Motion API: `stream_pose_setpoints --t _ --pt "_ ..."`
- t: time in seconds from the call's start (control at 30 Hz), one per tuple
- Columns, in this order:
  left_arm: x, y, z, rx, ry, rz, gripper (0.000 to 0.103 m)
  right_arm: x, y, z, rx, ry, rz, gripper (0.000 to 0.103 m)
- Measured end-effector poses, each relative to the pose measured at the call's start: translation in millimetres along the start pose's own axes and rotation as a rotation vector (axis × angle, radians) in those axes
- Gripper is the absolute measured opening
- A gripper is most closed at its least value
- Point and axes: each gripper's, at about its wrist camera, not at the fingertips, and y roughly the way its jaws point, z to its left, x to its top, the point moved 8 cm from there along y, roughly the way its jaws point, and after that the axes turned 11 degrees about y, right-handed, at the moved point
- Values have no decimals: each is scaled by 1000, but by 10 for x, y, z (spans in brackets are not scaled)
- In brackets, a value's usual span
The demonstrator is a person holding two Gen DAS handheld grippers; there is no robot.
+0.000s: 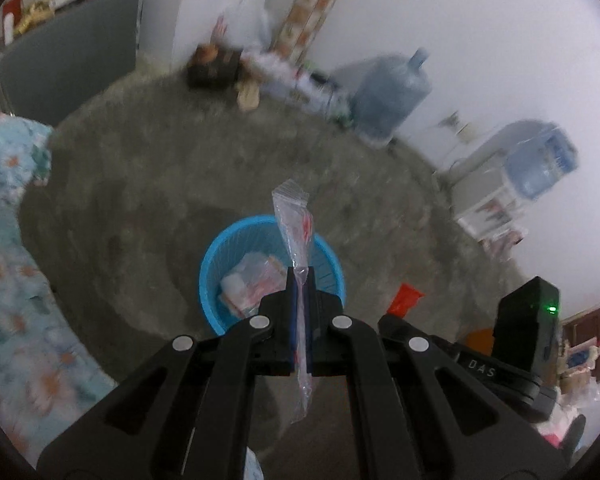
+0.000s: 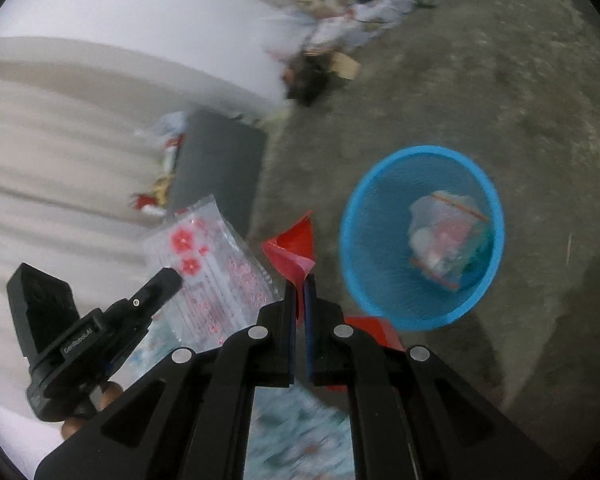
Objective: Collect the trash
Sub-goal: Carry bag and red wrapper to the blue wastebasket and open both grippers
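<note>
Both tools are closed on trash and poised by the blue bin [image 1: 272, 272], which stands on the bare floor [image 1: 160, 184] and serves as the landmark here. The left tool [image 1: 301, 280] is shut tight on a clear wrapper [image 1: 294, 232] with red print, pinched edge-on so the strip stands up beyond the fingertips and trails below them; from its own camera it hangs right over the bin's near rim, which looks like the reason for the steep downward aim: a release here should drop it inside. The right tool [image 2: 300, 284] pinches a red scrap [image 2: 292, 248] by one corner, its jaws nearly closed, and sits just left of the bin [image 2: 420, 236] in its view, not yet over the opening. The bin already holds a heap of plastic packets [image 2: 448, 236]. The frames are blurred, so I cannot say for certain how firmly the scrap is caught. A floral bed [image 1: 8, 248] lies well left of the bin, and water jugs [image 1: 388, 92] stand beyond it by the wall.
</note>
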Motion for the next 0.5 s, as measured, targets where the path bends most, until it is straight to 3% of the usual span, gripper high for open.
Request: stream_pose_setpoints --t 0.07,0.1,0.13,0.17,0.3,0.5 --pt "3 283 64 11 -5 45 3 166 196 -209 -64 28 -22 9" --pt "14 469 98 17 -12 72 12 223 277 -288 -76 33 -20 13" --pt "15 591 118 10 -15 90 21 290 378 -380 -91 33 -14 30" --pt "11 694 134 14 -16 110 38 349 468 -478 -122 38 -16 46" --pt "-25 872 198 51 -20 145 40 448 640 -908 -266 73 -22 49" --pt "48 549 25 66 18 79 49 285 404 -861 -220 99 -73 52"
